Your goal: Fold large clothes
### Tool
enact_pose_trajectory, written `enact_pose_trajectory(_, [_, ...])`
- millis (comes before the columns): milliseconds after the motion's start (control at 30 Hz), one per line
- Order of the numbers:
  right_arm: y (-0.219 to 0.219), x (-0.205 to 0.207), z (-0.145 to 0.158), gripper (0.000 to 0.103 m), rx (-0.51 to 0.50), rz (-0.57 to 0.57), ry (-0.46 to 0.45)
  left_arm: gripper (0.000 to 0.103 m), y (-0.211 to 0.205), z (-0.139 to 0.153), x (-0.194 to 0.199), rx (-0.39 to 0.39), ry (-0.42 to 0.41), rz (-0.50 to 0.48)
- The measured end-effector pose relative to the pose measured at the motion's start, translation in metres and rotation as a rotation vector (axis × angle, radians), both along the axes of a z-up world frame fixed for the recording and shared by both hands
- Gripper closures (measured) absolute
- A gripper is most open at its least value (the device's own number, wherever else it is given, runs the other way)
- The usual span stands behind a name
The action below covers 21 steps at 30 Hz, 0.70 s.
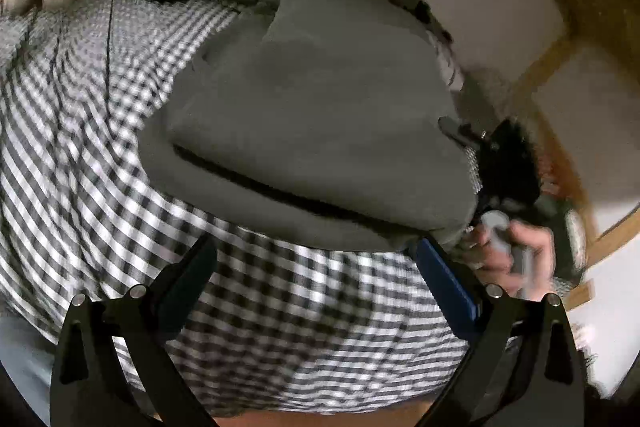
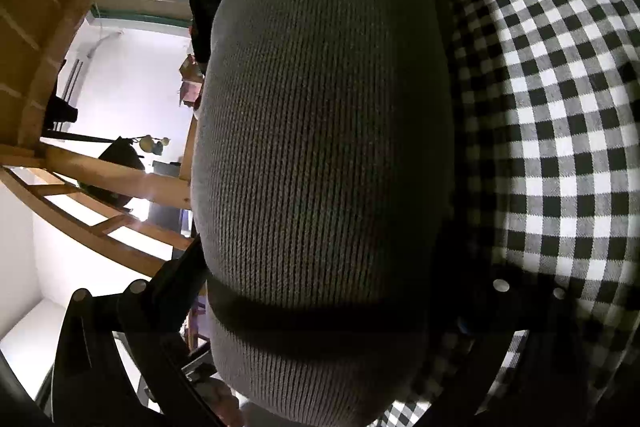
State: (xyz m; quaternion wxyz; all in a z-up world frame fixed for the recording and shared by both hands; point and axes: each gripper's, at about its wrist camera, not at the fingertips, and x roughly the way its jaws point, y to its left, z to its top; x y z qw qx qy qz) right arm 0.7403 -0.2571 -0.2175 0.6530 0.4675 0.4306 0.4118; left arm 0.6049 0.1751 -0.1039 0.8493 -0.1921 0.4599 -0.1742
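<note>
Left tool (image 1: 316,259) wide over checkered sheet (image 1: 80,155); right tool's state untellable behind grey garment (image 2: 320,147).

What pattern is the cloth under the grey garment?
Black-and-white check on the cloth, clearest in the right wrist view.

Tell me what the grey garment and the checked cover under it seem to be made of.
Grey garment: probably a ribbed knit, matte; fine parallel ridges run along it. Checked cover: likely woven cotton gingham, matte; a fine weave shows in its black-and-white squares.

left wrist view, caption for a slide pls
Open left gripper over a checked sheet, facing a folded grey garment.
</note>
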Motion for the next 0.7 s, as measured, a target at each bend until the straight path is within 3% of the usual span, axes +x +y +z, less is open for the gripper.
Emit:
enact_pose_trajectory(100, [-0.001,-0.003,0.001,0.002,-0.002,-0.018,0.025,0.005,0.013,-0.011,-0.005,-0.183,0.02,0.086])
enact_pose_trajectory(167, [0.002,-0.002,0.003,0.002,-0.009,-0.026,0.035,0.005,0.025,-0.027,-0.009,-0.371,0.044,0.17])
enact_pose_trajectory(300, [0.002,0.0,0.001,0.002,0.0,-0.016,0.039,0.005,0.03,-0.046,-0.009,-0.527,0.072,0.278])
enact_pose_trajectory(400, [0.003,-0.001,0.003,0.002,0.0,-0.024,0.032,0.005,0.026,-0.06,-0.007,-0.71,0.083,0.301])
enact_pose_trajectory(533, [0.0,-0.002,0.001,0.002,0.0,-0.026,0.028,0.005,0.029,-0.08,0.018,-0.845,0.122,0.391])
enact_pose_trajectory(700, [-0.002,-0.002,-0.002,0.002,0.003,-0.027,0.03,0.005,0.028,-0.07,0.036,-0.837,0.136,0.387])
